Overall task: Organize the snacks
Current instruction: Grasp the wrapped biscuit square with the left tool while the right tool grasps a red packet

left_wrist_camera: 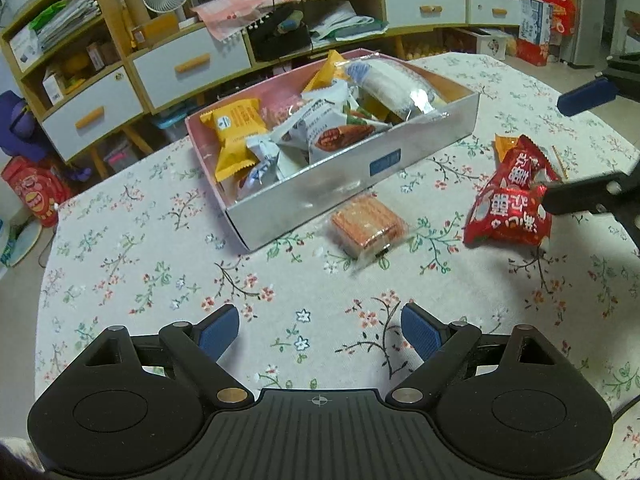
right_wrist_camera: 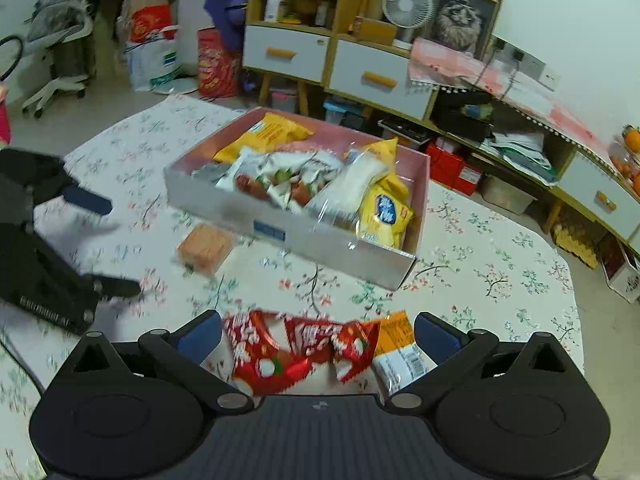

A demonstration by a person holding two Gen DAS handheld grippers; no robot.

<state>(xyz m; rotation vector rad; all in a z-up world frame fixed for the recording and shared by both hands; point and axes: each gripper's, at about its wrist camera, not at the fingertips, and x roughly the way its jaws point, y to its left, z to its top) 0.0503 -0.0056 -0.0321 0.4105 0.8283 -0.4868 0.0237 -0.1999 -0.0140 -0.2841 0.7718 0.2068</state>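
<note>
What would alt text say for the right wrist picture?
Open right gripper with its jaws around red snack packets and an orange one on a floral table. Beyond sit a snack-filled box, a wrapped biscuit, and the left gripper.

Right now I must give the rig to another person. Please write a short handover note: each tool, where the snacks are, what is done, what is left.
Left tool: open, empty, above bare tablecloth.
Right tool: open, jaws on both sides of the red packets; nothing gripped yet.
Box: already holds many snacks.
Still on the table: red packets, an orange packet beside them, and a wafer pack just in front of the box.
Left to do: close on the red packets, move them to the box, then the orange packet and the wafer pack.
</note>
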